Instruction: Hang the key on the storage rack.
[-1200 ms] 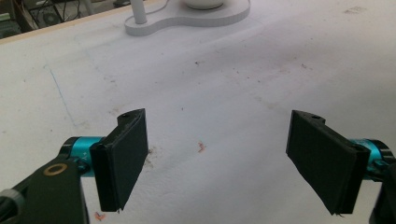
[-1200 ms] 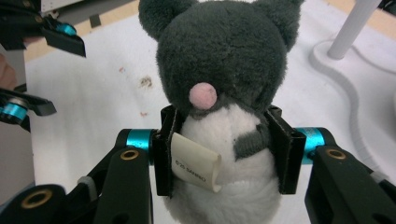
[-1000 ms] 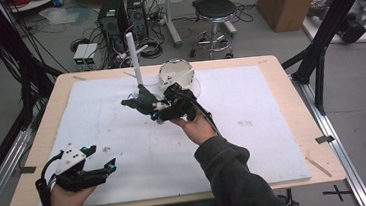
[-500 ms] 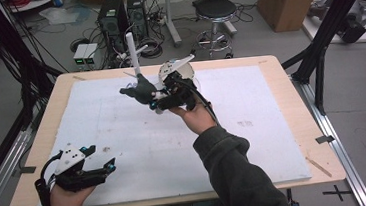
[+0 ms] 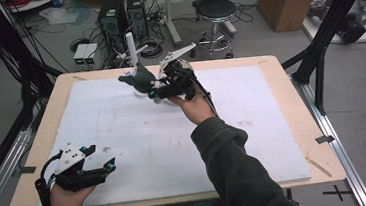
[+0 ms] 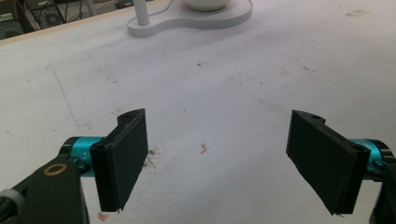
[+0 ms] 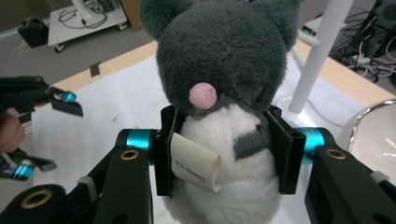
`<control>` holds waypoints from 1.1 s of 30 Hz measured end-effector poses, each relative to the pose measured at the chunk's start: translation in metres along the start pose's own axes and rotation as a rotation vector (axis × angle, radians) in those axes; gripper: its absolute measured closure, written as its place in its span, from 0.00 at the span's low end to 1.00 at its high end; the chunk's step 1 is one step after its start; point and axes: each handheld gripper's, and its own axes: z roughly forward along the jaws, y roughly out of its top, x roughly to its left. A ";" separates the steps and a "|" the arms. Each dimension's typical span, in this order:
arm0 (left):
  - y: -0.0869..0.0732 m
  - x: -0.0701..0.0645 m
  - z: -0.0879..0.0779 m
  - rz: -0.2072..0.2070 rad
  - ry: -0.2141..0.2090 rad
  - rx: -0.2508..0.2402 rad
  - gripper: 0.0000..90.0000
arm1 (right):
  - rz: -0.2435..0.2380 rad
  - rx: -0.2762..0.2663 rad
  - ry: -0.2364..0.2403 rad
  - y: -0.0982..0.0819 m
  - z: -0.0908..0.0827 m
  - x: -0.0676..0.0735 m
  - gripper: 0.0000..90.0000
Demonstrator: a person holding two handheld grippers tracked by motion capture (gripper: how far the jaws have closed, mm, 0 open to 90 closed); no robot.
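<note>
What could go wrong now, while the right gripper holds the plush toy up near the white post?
1. The plush toy is soft; the right gripper pinches only its body, so it may slip out.
2. The white post stands close beside the toy; a sideways swing could knock it.
3. The paper tag sits at one jaw and could get crushed or torn.

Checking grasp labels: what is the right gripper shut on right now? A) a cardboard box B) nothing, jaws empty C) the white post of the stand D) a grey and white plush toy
D: in the right gripper view the right gripper has both black jaws pressed into the white belly of the plush toy, its paper tag beside one jaw.
</note>
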 end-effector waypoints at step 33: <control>0.000 0.001 0.002 0.006 -0.006 0.000 0.24 | 0.048 0.002 -0.077 0.016 0.024 -0.032 0.59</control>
